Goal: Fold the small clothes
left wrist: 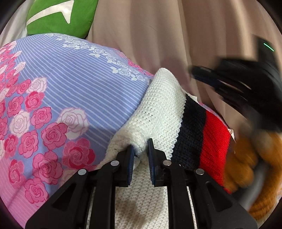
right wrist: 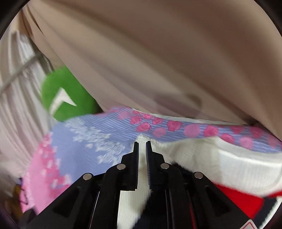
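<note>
A small knitted sweater (left wrist: 164, 109), white with a navy band (left wrist: 191, 130) and a red band (left wrist: 214, 139), lies on a blue and pink rose-print sheet (left wrist: 70, 84). My left gripper (left wrist: 141, 147) is shut on a fold of the white knit. My right gripper shows blurred at the right of the left wrist view (left wrist: 208, 77). In the right wrist view the right gripper (right wrist: 141, 143) has its jaws nearly together over the white knit (right wrist: 229, 163); whether it pinches cloth is unclear. That view is motion-blurred.
A green cushion with a white arrow shape (left wrist: 61, 15) lies at the far end of the sheet, also in the right wrist view (right wrist: 67, 95). Beige curtain fabric (left wrist: 167, 35) hangs behind. An orange knitted sleeve (left wrist: 246, 167) is at the right.
</note>
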The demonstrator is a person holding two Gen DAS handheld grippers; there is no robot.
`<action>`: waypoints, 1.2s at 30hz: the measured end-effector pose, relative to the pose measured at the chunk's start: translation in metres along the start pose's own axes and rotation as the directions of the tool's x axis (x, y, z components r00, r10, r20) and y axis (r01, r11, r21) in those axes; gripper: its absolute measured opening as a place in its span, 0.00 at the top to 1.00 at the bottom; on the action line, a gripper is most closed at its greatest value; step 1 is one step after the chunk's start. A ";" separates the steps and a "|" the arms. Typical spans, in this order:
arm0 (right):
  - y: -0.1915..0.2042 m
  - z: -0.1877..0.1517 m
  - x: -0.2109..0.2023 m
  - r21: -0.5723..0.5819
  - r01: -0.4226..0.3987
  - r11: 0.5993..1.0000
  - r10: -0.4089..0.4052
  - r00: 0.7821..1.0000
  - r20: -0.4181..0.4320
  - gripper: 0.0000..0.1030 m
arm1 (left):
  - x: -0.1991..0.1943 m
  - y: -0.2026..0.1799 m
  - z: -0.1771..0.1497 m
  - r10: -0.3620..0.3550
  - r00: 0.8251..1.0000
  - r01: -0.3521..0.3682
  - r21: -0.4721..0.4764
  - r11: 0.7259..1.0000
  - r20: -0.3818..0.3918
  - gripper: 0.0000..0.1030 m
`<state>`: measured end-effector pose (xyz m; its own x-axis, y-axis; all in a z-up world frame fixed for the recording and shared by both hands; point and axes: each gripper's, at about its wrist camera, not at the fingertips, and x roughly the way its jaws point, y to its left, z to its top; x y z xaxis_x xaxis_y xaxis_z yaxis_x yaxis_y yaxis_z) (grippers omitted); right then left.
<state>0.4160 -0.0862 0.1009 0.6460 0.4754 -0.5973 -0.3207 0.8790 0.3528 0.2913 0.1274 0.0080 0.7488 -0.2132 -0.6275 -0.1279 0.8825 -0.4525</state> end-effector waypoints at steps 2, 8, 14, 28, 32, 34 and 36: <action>-0.018 -0.023 -0.037 -0.002 0.053 0.999 -0.053 0.998 0.025 0.79 | 0.000 0.000 0.000 -0.001 1.000 0.001 0.001 1.000 0.000 0.86; -0.111 -0.106 -0.156 0.098 0.360 0.928 -0.368 0.926 0.085 0.52 | 0.000 -0.001 -0.001 0.004 1.000 -0.004 0.006 1.000 0.001 0.86; -0.180 -0.135 -0.177 0.286 0.351 0.892 -0.367 0.930 0.002 0.47 | 0.001 -0.005 -0.001 0.008 1.000 -0.008 0.013 1.000 0.001 0.85; -0.193 -0.136 -0.174 0.249 0.399 0.883 -0.403 0.914 -0.034 0.91 | -0.001 -0.008 0.003 0.005 1.000 -0.004 0.032 0.999 -0.006 0.86; -0.145 -0.111 -0.210 0.246 0.353 0.903 -0.395 0.906 0.150 0.79 | -0.001 -0.009 0.004 0.005 1.000 -0.005 0.029 1.000 -0.006 0.86; -0.117 -0.093 -0.197 0.193 0.254 0.948 -0.285 0.945 0.158 0.69 | 0.001 -0.011 0.003 0.011 1.000 -0.011 0.032 0.999 -0.004 0.86; -0.078 -0.074 -0.159 0.110 0.134 0.985 -0.146 0.983 0.110 0.60 | 0.002 -0.013 0.002 0.015 1.000 -0.014 0.035 0.999 -0.004 0.86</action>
<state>0.2869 -0.2275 0.1158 0.7581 0.3351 -0.5594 -0.1529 0.9253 0.3471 0.2960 0.1167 0.0135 0.7444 -0.2019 -0.6365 -0.1159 0.8996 -0.4210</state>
